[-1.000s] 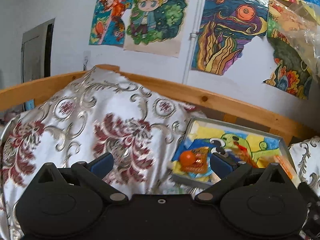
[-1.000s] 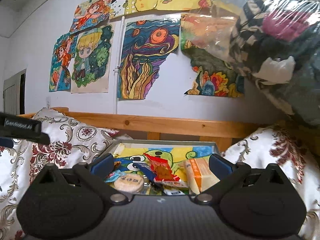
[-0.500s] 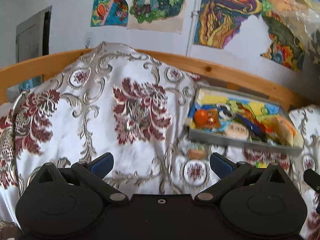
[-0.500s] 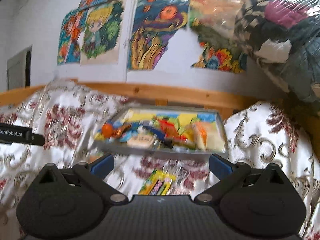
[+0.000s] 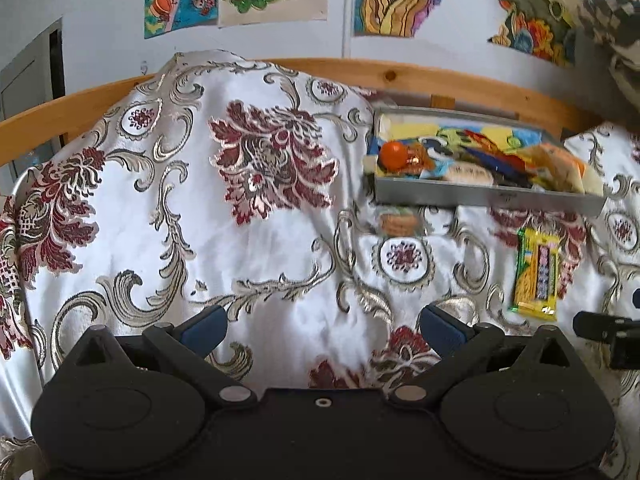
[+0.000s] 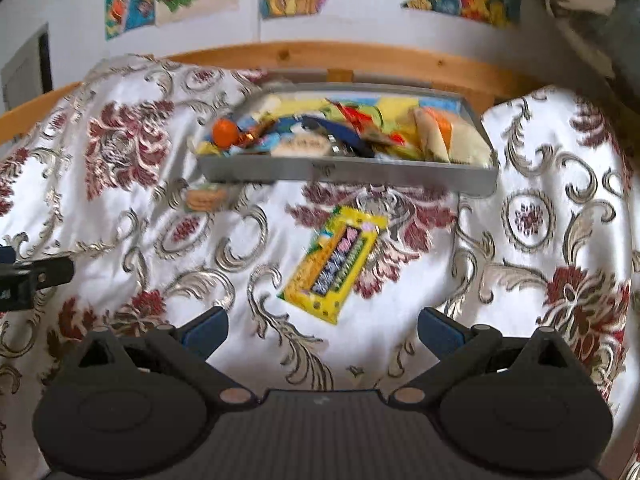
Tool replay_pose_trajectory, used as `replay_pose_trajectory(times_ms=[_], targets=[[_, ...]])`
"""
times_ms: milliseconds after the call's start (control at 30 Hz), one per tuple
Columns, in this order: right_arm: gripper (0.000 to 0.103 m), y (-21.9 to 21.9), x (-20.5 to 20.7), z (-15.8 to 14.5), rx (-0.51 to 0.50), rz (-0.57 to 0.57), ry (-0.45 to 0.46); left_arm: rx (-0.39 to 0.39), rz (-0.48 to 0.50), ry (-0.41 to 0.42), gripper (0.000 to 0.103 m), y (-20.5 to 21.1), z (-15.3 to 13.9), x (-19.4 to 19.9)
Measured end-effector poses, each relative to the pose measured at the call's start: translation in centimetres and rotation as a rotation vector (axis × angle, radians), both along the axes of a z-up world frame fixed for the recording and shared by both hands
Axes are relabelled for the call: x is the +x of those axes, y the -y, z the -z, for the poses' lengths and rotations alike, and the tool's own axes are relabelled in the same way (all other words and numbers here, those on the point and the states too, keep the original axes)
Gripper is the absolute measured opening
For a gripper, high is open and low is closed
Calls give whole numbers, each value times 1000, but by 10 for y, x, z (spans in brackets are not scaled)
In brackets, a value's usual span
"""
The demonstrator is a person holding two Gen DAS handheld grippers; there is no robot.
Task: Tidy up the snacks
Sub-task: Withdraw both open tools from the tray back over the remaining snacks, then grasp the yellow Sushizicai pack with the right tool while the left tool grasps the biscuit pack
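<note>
A grey metal tray full of mixed snacks, among them an orange ball, rests on a floral bedspread against a wooden rail. In front of the tray a yellow candy pack lies flat on the cloth. A small clear packet of biscuits lies by the tray's left front corner. My right gripper is open, hovering just short of the yellow pack. My left gripper is open over bare cloth, well left of the pack.
The bedspread humps up high on the left and again on the right. A wooden bed rail runs behind the tray, below a wall with drawings. Plastic-wrapped bundles hang at the upper right.
Both grippers have pulled back and tilted down from the tray. The cloth in front of it, the yellow pack and the biscuit packet have come into view.
</note>
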State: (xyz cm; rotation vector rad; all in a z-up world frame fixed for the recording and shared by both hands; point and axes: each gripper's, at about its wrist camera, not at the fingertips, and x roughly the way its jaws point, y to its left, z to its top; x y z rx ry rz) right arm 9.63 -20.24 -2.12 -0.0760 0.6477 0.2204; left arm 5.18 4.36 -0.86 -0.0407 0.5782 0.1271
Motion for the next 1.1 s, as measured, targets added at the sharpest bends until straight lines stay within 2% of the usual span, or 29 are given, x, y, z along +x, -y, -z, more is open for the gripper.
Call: replay_pose_trajectory(times_ms=[167, 400, 633, 833, 933, 1100], targets=[[103, -2, 4, 4, -5, 2, -30, 9, -1, -20, 102, -1, 6, 4], [103, -7, 18, 10, 33, -24, -119, 40, 7, -35, 102, 4, 12, 15], [103, -8, 39, 12, 63, -20, -150, 37, -2, -44, 102, 7, 15, 32], [103, -8, 55, 24, 49, -74, -202, 48, 21, -52, 102, 15, 16, 52], [103, -10, 62, 29, 22, -80, -197, 32, 20, -38, 102, 16, 15, 61], [103, -8, 68, 36, 19, -17, -151, -14, 41, 6, 102, 21, 14, 82]])
